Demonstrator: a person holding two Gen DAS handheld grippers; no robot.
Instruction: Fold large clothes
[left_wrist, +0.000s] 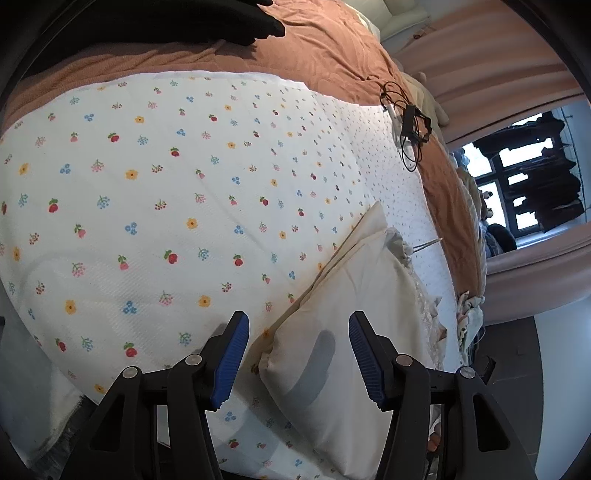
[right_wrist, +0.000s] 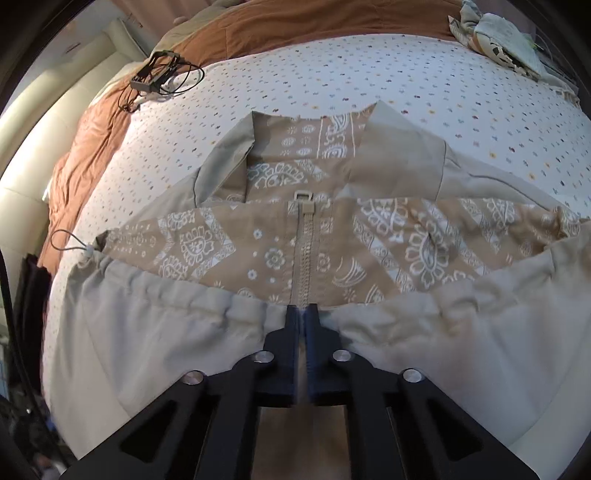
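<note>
While clamped on jacket (right_wrist: 258, 258) hem — right gripper (right_wrist: 303, 314)

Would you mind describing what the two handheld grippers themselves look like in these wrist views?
Both look alike. The left gripper has black plastic linkage arms with triangular cut-outs, round silver pivot pins, and two fingers faced with ribbed blue pads. The right gripper shows the same black frame and silver pins; its pads look darker blue. No cables, markings, hands or sleeves are visible.

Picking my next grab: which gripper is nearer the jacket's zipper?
Right. The right gripper is shut on the jacket hem at the base of the zipper. The left gripper hangs open over a folded side edge; no zipper shows there.
</note>
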